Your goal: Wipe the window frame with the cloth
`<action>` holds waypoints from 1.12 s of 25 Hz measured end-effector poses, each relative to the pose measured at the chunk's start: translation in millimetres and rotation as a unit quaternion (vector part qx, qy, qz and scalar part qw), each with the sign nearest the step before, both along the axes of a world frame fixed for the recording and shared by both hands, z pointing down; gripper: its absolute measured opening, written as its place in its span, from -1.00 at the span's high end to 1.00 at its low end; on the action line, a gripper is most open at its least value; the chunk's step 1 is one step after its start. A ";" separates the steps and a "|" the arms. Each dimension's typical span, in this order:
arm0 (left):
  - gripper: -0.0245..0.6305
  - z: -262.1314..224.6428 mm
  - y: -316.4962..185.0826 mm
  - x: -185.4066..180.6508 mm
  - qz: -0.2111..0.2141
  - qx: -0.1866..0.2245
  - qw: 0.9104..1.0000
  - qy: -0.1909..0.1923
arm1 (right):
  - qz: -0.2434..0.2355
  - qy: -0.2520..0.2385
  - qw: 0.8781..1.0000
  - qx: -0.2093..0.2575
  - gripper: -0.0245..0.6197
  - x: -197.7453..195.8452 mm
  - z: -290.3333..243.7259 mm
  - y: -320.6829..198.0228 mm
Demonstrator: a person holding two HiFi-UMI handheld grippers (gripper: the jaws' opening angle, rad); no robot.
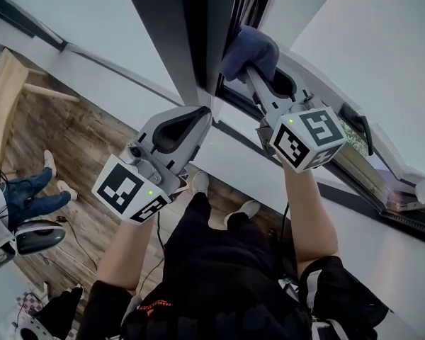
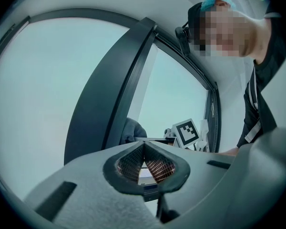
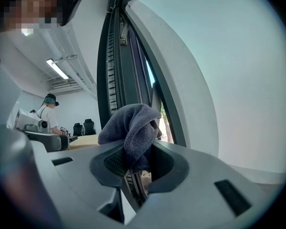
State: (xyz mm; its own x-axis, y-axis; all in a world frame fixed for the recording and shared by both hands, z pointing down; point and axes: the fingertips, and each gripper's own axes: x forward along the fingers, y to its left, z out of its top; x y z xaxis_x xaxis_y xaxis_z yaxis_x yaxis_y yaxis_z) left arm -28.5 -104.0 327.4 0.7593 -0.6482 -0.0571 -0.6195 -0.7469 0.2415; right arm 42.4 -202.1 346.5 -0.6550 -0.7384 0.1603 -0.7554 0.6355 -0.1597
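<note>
At the tips of the right hand-held gripper [image 3: 138, 162], the soft blue-grey knitted cloth [image 3: 132, 122] is clamped by a fold. It bunches ahead against the dark grey window frame [image 3: 115, 56]. Light and limp, it likely needs a thick bunched hold. The left hand-held gripper [image 2: 144, 161], just beside, is clenched empty.

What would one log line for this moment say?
right tongs: shut on cloth, at window frame | left tongs: shut, empty
</note>
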 end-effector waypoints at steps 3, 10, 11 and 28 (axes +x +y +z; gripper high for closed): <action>0.86 8.2 -0.8 -0.9 0.000 -0.007 1.000 0.000 | 0.001 0.003 1.000 -0.008 0.68 -1.7 12.5 0.7; 0.86 25.3 -2.7 -2.9 -0.003 -0.022 1.000 0.002 | 0.002 0.011 0.999 -0.030 0.68 -4.0 43.5 2.8; 0.86 27.6 -2.9 -2.8 -0.002 -0.024 1.000 0.003 | 0.003 0.012 0.999 -0.033 0.68 -3.9 47.8 2.8; 0.86 63.8 -4.5 -3.0 0.002 -0.057 0.998 0.007 | 0.013 0.035 0.996 -0.081 0.68 -3.3 112.7 3.8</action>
State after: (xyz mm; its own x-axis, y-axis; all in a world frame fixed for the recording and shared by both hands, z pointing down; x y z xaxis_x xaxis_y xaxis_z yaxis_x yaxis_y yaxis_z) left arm -31.5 -108.5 391.2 0.7619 -0.6477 0.0052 -0.6120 -0.7171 0.3335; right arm 39.1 -198.2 459.3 -0.6186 -0.7160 0.3235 -0.7846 0.5848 -0.2059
